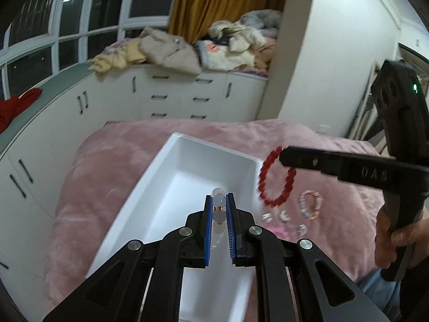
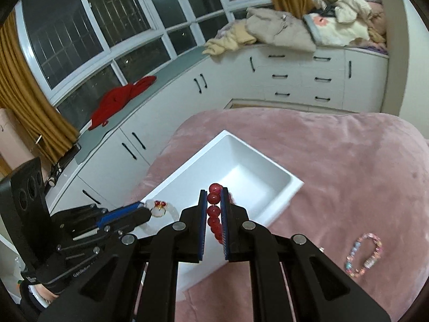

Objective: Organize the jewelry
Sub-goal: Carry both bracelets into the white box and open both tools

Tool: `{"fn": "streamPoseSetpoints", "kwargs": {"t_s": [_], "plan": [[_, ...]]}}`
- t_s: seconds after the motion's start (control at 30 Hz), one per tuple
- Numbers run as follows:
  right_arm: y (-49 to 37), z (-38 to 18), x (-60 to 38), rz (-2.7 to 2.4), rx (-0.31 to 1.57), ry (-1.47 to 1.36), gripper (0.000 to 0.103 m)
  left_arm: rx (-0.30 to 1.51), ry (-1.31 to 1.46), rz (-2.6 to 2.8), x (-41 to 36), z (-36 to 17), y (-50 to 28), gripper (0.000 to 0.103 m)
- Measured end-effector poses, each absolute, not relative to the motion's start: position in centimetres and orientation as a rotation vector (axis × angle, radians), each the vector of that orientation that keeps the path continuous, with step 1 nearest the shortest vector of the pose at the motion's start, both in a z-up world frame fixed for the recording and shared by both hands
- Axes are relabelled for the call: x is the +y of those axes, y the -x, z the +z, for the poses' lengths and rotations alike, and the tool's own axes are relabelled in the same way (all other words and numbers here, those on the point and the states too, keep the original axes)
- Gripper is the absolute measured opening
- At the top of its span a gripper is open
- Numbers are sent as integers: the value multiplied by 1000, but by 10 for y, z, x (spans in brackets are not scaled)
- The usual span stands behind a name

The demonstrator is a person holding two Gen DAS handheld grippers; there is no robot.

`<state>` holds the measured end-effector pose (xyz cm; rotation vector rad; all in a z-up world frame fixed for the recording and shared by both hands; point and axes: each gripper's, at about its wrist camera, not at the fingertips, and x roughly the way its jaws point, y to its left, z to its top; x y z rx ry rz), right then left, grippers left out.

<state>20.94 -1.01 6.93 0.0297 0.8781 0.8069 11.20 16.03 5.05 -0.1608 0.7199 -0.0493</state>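
A: From the left wrist view, what did the left gripper (image 1: 219,201) have?

B: Its blue pads were clamped on a bracelet of pale translucent beads (image 1: 218,216), held above the open white box (image 1: 171,177) on the pink blanket (image 1: 112,161). To the right, the right gripper (image 1: 281,155) carried a red bead bracelet (image 1: 276,181) that dangled past the box's right rim. On the blanket beside the box lay a pastel bracelet (image 1: 310,205) and a few clear beads (image 1: 284,216).

A: And from the right wrist view?

B: The right gripper (image 2: 214,196) was pinched shut on the red bead bracelet (image 2: 214,210), the beads stacked between the jaws, over the near part of the white box (image 2: 241,171). The left gripper (image 2: 146,209) reached in from the left, holding the pale translucent beads (image 2: 163,209), which had a small red and gold charm, at the box's left edge. The pastel bracelet (image 2: 364,255) lay on the pink blanket (image 2: 348,166), well apart from the box.
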Motion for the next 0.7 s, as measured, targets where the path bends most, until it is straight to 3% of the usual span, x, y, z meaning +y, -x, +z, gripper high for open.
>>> {"fn": "streamPoseSetpoints", "kwargs": {"t_s": [0.37,0.7], "plan": [[-248,-4,71,814,1097,-12,10,923,136,35,196,-9,-137,15],[-258,-45,97,743,1160,81,11,1038,90,77,196,-49,-147,15]]}}
